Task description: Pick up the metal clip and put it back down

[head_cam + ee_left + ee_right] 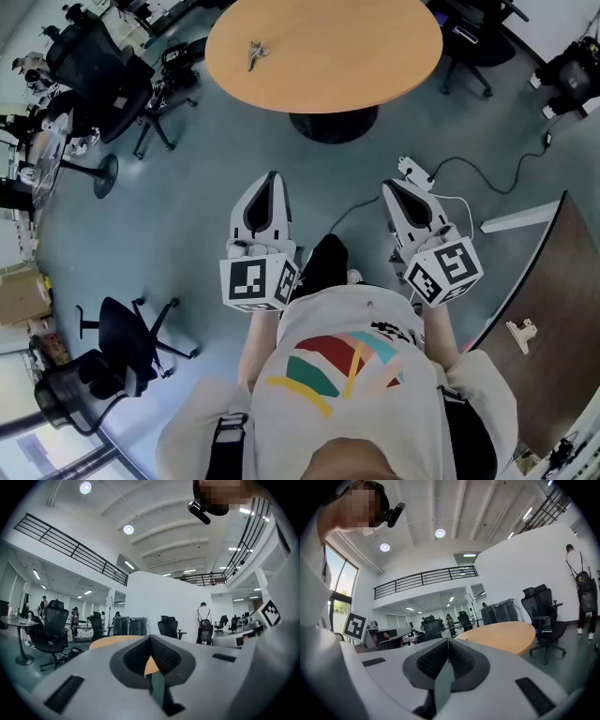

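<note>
A small metal clip [255, 53] lies on the left part of a round wooden table [356, 56], far ahead of me. Both grippers hang over the floor in front of the person's chest, well short of that table. My left gripper [273, 176] points toward it with its jaws closed together and nothing between them. My right gripper [387, 187] is shut and empty as well. The left gripper view shows the closed tips [150, 638] with the table edge [112, 641] behind them. The table top [506, 637] lies right of the closed tips [448, 640] in the right gripper view.
A dark brown table [562, 309] at the right carries another pale clip [521, 331]. Black office chairs [89, 66] [122, 347] stand at the left. A white power strip [415, 172] and cable lie on the floor. The black table base [333, 124] stands ahead.
</note>
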